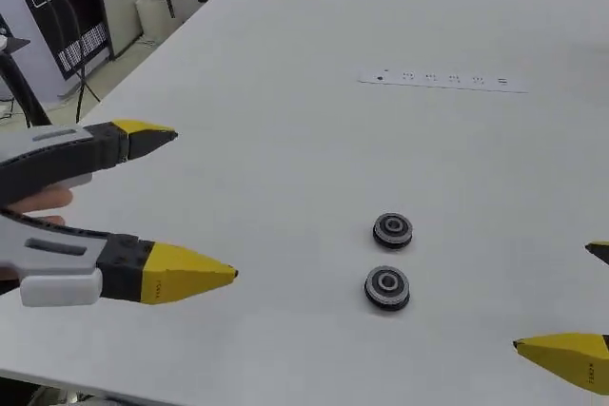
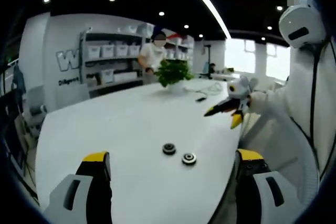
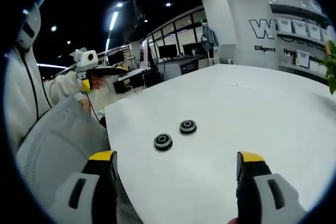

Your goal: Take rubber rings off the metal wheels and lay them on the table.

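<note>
Two metal wheels (image 1: 392, 231) sit just beside each other mid-counter (image 1: 285, 92), dark rubber rings (image 1: 387, 304) apparently still on both. The left gripper (image 1: 206, 204) and right gripper (image 1: 550, 297) hover either side, jaws spread, holding nothing. By the look of it, the whole job lies ahead.

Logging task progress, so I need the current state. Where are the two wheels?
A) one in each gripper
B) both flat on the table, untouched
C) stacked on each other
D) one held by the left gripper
B: the far wheel and near wheel lie apart on the table, with the left gripper and right gripper open and clear of them.
</note>
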`<state>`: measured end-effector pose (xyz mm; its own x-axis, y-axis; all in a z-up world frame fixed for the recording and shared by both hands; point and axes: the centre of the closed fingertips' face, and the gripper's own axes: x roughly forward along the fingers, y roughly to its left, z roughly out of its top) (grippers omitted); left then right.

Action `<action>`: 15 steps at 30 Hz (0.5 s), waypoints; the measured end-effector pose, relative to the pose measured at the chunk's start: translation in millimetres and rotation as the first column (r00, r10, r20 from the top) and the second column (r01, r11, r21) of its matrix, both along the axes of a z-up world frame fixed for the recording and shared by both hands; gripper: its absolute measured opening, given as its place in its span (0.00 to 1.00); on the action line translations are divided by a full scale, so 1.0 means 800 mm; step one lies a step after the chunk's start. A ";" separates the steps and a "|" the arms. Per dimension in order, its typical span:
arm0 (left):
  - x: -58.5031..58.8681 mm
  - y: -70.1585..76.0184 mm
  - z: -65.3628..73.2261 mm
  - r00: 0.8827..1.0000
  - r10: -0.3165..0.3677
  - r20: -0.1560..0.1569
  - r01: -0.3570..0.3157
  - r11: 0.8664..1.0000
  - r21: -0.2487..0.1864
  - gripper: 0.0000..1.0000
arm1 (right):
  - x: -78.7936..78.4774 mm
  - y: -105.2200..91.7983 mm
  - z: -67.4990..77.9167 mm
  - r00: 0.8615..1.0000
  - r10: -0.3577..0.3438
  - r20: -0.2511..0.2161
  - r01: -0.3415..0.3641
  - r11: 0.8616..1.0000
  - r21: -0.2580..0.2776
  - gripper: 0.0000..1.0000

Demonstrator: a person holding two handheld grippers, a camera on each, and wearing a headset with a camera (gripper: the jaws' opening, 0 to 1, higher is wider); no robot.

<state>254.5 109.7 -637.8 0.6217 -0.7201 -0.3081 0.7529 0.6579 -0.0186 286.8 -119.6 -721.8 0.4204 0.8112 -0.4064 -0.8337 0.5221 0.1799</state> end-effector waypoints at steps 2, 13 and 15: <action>0.004 -0.006 0.003 1.000 -0.023 0.006 0.023 1.000 0.018 1.00 | 0.001 0.001 0.001 1.000 0.006 0.001 -0.006 1.000 0.000 0.90; 0.025 -0.049 0.026 0.987 -0.154 0.045 0.154 0.988 0.019 1.00 | 0.011 0.013 0.009 0.999 0.040 0.022 -0.041 0.999 0.015 0.84; 0.028 -0.054 0.025 0.984 -0.169 0.049 0.168 0.985 0.026 1.00 | 0.013 0.014 0.010 0.999 0.045 0.025 -0.046 0.999 0.016 0.84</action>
